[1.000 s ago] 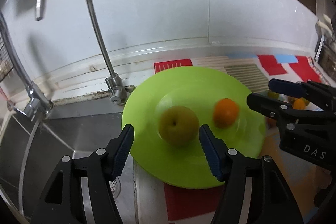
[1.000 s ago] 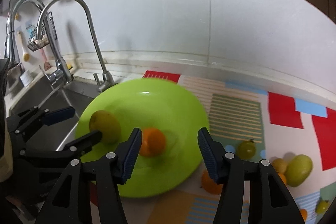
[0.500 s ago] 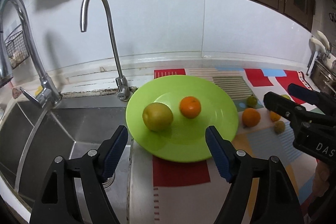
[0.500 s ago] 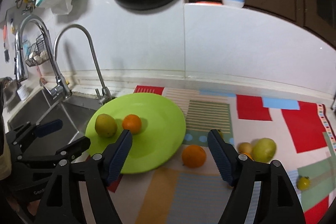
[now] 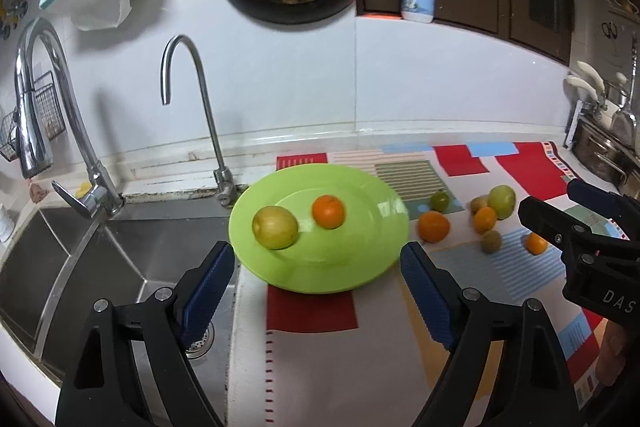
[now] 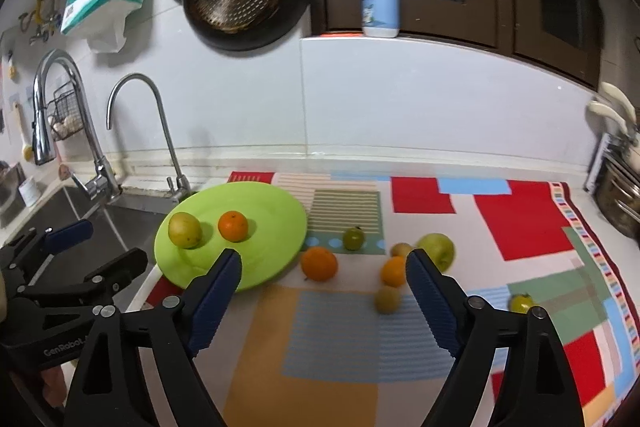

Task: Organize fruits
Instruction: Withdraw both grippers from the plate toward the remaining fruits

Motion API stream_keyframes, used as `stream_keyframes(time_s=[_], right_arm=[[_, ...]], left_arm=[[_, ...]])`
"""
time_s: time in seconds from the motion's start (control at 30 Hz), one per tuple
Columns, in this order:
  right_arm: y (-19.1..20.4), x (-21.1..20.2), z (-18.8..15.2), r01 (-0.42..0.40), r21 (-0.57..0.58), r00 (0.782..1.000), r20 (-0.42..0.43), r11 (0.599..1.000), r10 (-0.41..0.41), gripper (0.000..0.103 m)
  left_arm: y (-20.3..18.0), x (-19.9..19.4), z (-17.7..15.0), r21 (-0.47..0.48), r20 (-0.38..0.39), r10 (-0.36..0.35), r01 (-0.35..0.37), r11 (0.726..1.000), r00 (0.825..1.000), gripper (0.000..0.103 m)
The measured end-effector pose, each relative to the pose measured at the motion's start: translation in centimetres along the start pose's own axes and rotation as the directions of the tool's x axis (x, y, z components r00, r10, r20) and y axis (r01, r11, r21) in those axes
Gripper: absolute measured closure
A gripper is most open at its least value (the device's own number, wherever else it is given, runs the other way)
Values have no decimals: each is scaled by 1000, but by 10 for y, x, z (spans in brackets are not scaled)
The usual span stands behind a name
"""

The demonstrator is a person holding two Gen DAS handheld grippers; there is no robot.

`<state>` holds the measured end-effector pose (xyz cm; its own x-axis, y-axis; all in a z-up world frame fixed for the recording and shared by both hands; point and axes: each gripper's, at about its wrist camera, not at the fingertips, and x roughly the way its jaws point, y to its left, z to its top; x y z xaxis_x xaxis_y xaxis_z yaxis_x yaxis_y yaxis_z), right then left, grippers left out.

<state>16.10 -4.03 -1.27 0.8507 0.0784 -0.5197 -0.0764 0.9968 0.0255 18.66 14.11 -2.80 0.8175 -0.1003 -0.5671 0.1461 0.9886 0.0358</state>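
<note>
We see both grippers, left gripper (image 5: 316, 287) and right gripper (image 6: 324, 285), spread, empty; right finger (image 6: 430, 291) hides part of an orange (image 6: 394, 270) right of the green plate (image 6: 272, 211).

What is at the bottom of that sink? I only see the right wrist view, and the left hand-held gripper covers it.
Observer: The left wrist view shows a round metal drain strainer in the sink.
Operator: Is that left one gripping anything?
Observer: No. The left hand-held gripper is wide open, with nothing between its pads, facing the green plate.
Operator: Any writing on mine?
Observer: The right hand-held gripper has the letters DAS on its side.
</note>
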Motion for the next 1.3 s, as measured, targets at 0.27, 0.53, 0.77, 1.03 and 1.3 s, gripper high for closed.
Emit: stream_keyframes(time_s=[0.27, 0.53, 0.77, 1.03, 1.3], right_arm=[[-32, -27, -7, 27, 15, 999, 28, 1000, -28, 18], [-77, -53, -10, 44, 2, 997, 62, 999, -44, 18], [-122, -66, -14, 51, 5, 996, 70, 999, -51, 18], [-165, -71, -17, 51, 4, 996, 69, 999, -51, 18], [-200, -60, -24, 34, -14, 999, 36, 999, -34, 18]], left_arm=[[-38, -22, 1, 8, 47, -10, 10, 1000, 999, 17], [-88, -40, 3, 5, 82, -36, 36, 999, 996, 17], [-134, -44, 5, 20, 101, -51, 49, 999, 994, 18], [-180, -41, 7, 59, 118, -73, 67, 996, 990, 18], [-220, -23, 8, 118, 93, -105, 94, 989, 990, 18]])
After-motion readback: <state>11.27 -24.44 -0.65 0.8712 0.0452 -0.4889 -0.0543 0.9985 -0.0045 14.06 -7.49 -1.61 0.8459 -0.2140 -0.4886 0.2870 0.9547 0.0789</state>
